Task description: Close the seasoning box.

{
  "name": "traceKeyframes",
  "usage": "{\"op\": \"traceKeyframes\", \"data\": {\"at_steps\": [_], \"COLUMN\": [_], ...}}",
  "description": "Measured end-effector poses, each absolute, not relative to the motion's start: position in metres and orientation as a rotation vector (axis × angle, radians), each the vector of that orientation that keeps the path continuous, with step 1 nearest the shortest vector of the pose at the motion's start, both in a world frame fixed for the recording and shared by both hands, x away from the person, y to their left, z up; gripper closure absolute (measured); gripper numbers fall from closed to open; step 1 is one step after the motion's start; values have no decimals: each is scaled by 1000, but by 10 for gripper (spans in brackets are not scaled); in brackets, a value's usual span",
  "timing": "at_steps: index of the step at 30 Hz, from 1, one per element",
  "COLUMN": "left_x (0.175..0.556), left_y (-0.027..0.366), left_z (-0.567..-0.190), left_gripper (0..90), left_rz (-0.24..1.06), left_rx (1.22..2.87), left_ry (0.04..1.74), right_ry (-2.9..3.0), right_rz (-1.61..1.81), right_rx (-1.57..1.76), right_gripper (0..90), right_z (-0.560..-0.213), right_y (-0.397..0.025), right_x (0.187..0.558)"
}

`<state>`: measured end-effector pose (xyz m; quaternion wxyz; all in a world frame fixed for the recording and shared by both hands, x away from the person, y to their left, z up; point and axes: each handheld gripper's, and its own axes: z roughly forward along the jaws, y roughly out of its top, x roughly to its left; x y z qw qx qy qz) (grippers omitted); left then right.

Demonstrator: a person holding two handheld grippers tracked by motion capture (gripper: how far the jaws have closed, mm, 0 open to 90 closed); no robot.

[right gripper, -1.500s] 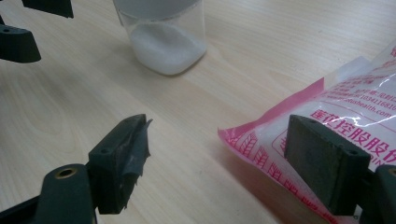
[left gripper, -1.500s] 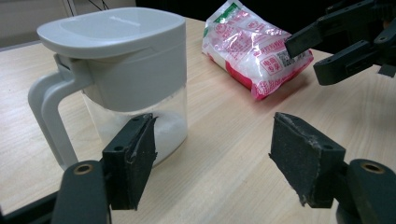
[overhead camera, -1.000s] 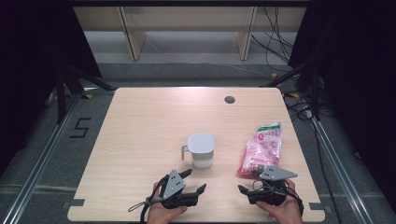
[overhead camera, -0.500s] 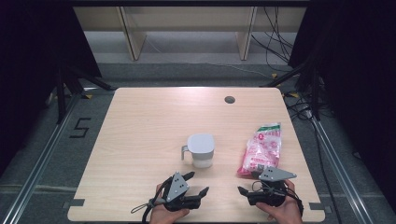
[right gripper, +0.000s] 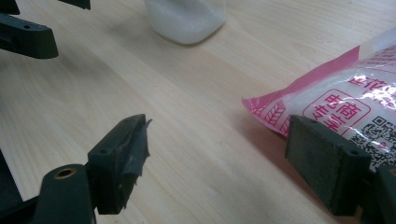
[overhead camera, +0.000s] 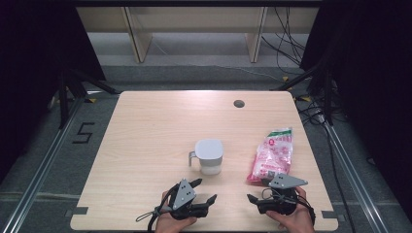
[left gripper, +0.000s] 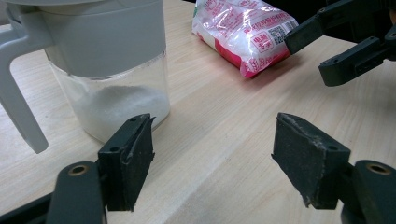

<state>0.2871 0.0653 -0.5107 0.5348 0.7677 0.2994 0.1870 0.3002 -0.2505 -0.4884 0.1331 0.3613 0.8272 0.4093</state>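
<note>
- High view: left gripper (overhead camera: 204, 191) noted just short of the jug (overhead camera: 209, 156), held above the near edge of the table (overhead camera: 145, 145); jaws spread wide, gripping nothing.
- Left gripper view: same tool (left gripper: 212, 154) confirmed wide open, bare tabletop between the pads; left pad (left gripper: 128, 158) close beside the jug's (left gripper: 107, 60) clear base, not seen touching it.
- Jug recorded upright near the table's middle: grey lid and handle, clear lower body, a layer of white granules at the bottom.
- High view: right gripper (overhead camera: 257, 194) noted to the right of the jug, at the near end of the pink bag (overhead camera: 272, 155); jaws parted, nothing held.
- Right gripper view: same tool (right gripper: 217, 165) confirmed spread wide; right pad (right gripper: 327, 163) seen against the bag's (right gripper: 341, 102) near corner, actual contact not determinable; left pad over bare wood.
- Bag recorded lying flat, well right of the jug, sealed, white contents visible.
</note>
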Motion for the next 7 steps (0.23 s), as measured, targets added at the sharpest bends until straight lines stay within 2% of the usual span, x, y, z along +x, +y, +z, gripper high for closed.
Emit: {"op": "traceKeyframes", "data": {"at_steps": [7], "left_x": [288], "left_y": [66], "left_z": [-510], "left_gripper": [282], "left_rz": [442], "left_rx": [1826], "left_ry": [714], "right_ry": [2387], "right_rz": [1181], "right_rx": [1044], "right_gripper": [226], "right_z": [-489], "right_y": [-251], "right_x": [300]}}
